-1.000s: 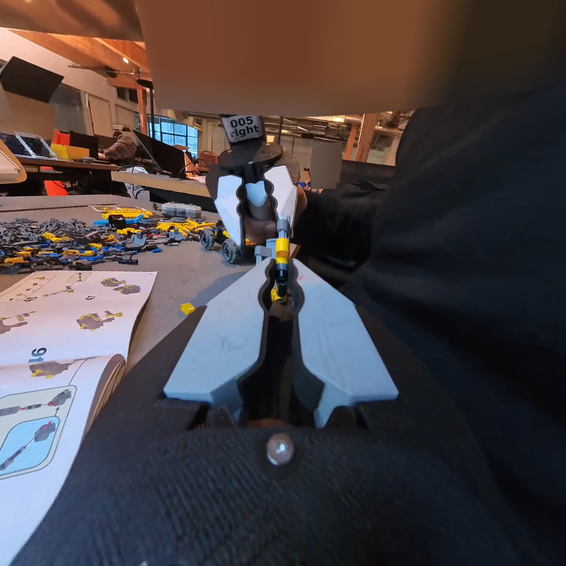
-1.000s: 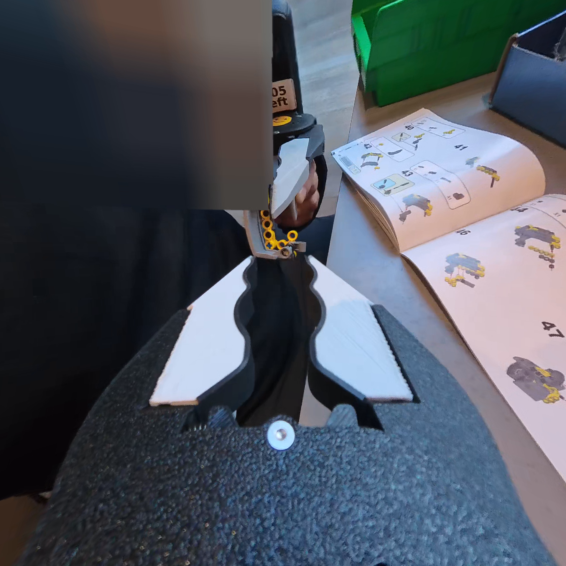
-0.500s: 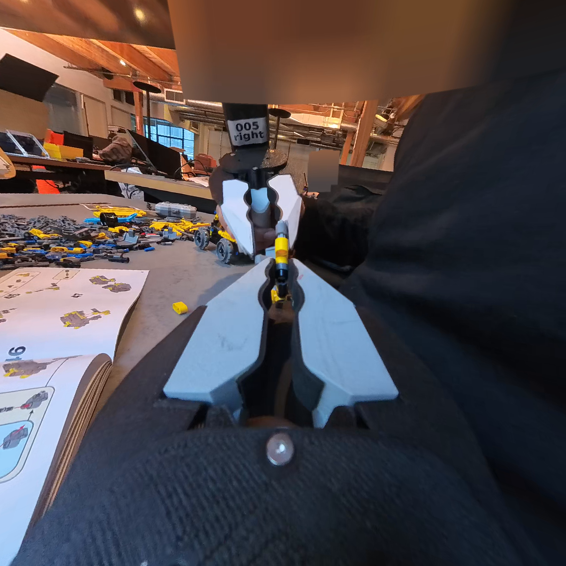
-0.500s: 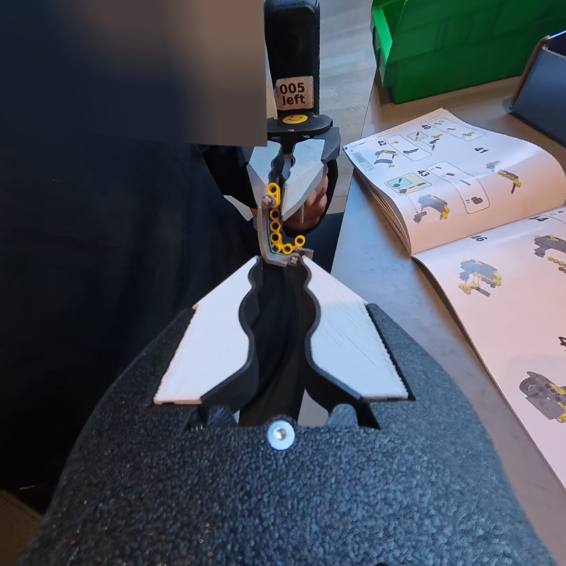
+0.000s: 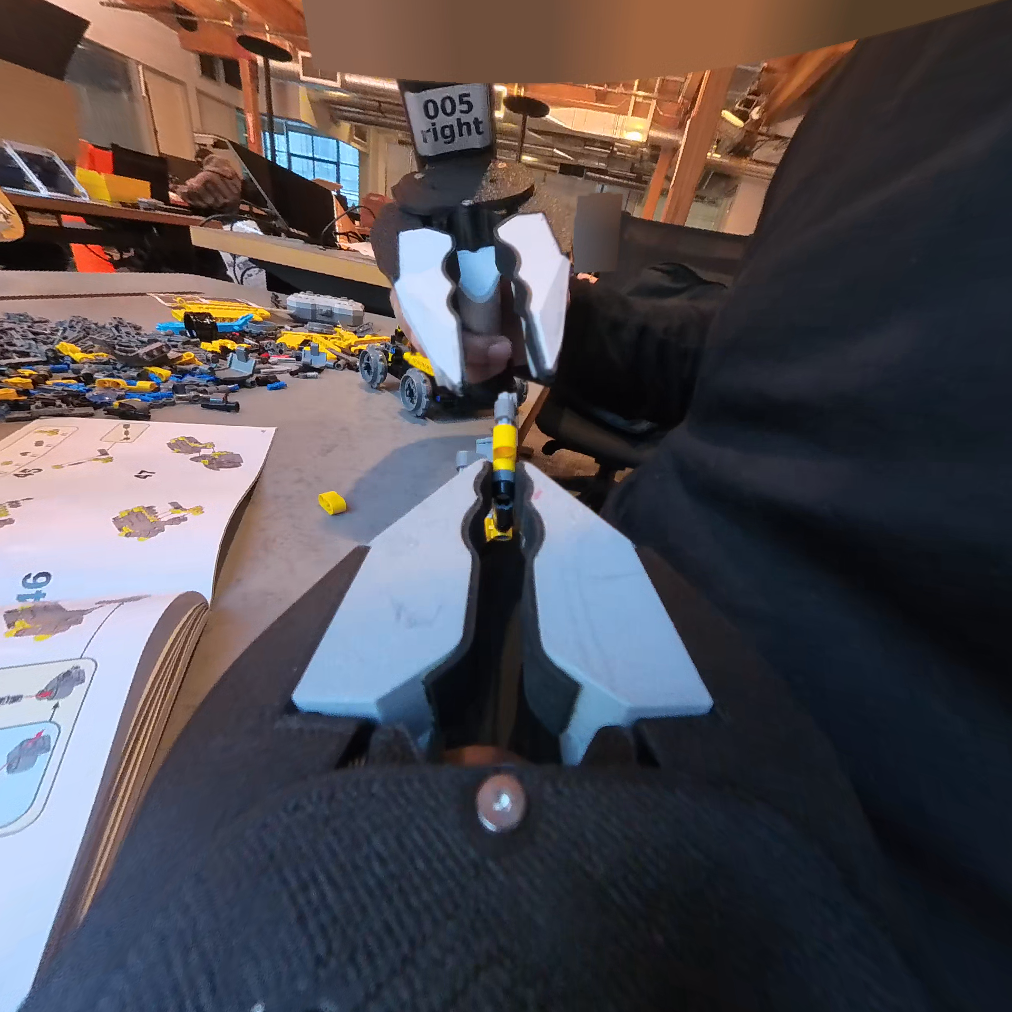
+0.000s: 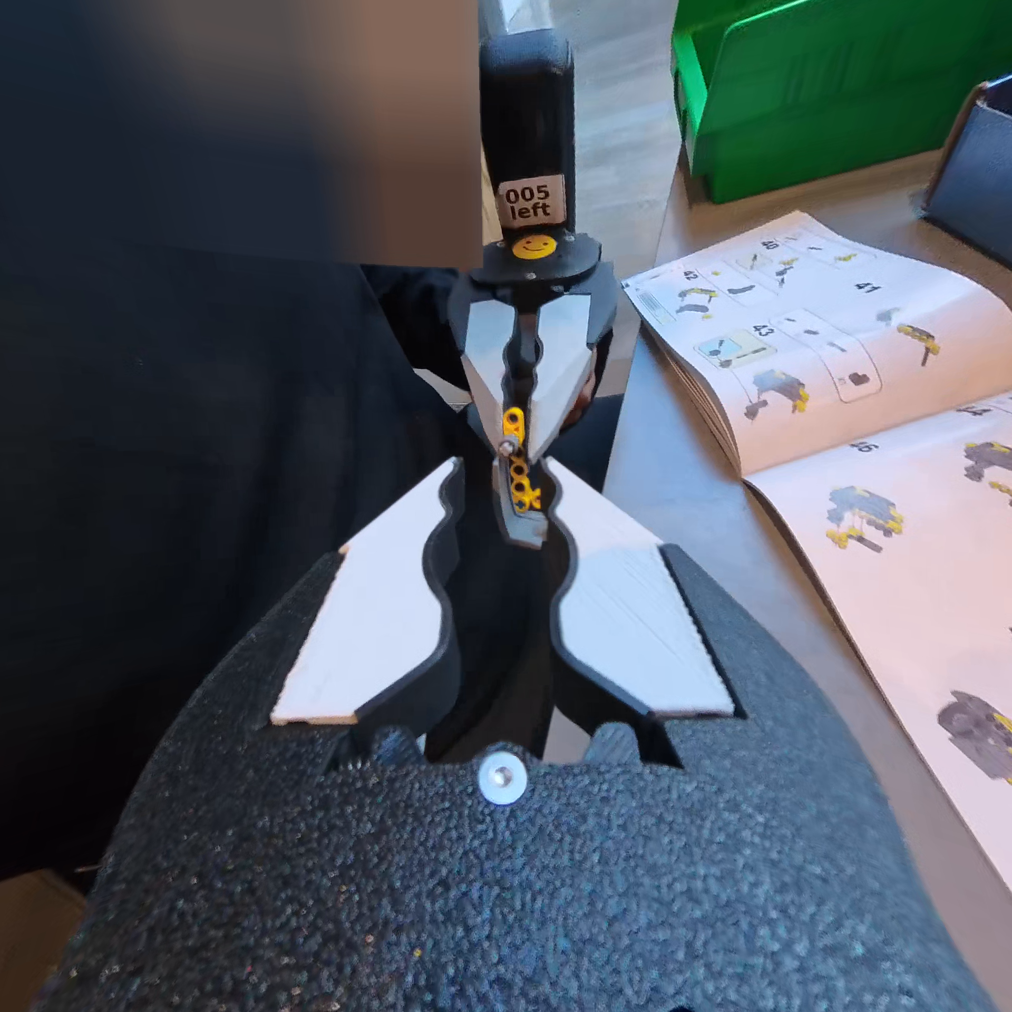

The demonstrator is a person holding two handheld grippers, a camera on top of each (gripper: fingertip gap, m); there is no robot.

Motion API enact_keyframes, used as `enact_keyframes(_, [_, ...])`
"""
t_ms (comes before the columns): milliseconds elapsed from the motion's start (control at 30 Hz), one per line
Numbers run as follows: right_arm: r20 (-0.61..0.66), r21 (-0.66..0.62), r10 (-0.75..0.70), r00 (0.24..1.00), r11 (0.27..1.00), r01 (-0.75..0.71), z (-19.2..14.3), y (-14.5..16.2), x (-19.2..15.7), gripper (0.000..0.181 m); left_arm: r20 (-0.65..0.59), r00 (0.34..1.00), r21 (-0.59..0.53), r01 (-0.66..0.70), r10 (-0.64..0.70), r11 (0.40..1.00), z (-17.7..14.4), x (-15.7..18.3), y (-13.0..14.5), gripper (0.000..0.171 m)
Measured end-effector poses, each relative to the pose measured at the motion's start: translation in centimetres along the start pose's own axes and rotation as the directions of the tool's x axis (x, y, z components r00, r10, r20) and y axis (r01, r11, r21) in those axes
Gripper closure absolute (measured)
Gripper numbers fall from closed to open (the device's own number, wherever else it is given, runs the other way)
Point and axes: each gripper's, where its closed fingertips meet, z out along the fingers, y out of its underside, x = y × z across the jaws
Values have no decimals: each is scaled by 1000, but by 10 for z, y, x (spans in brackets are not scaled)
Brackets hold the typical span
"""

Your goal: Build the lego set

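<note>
My left gripper (image 5: 501,482) clamped on yellow-grey assembly (image 5: 504,438), long axis pointing far toward right gripper (image 6: 501,476). Right jaws apart, assembly tip (image 6: 520,493) between them, contact unclear. Manual (image 5: 109,493) left.

Wrist cams face-to-face, close, shared booklet (image 5: 126,493).

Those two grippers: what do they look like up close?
Each is a rough black plastic body with two pale grey, wedge-shaped fingers lined with wavy black pads. The left gripper carries a yellow smiley badge; the right gripper has a white sticker. Black sleeves behind.
</note>
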Motion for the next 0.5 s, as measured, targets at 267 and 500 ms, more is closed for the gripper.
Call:
enact_keyframes(267, [-4,-55,13,1000,998,-13,19,7,2,176,18,1000,-26,-3,3,1000,-1,-2,0,165])
enact_keyframes(500, [47,-21,85,995,996,-84,24,7,0,177,27,1000,-31,-3,3,1000,-1,-2,-4,165])
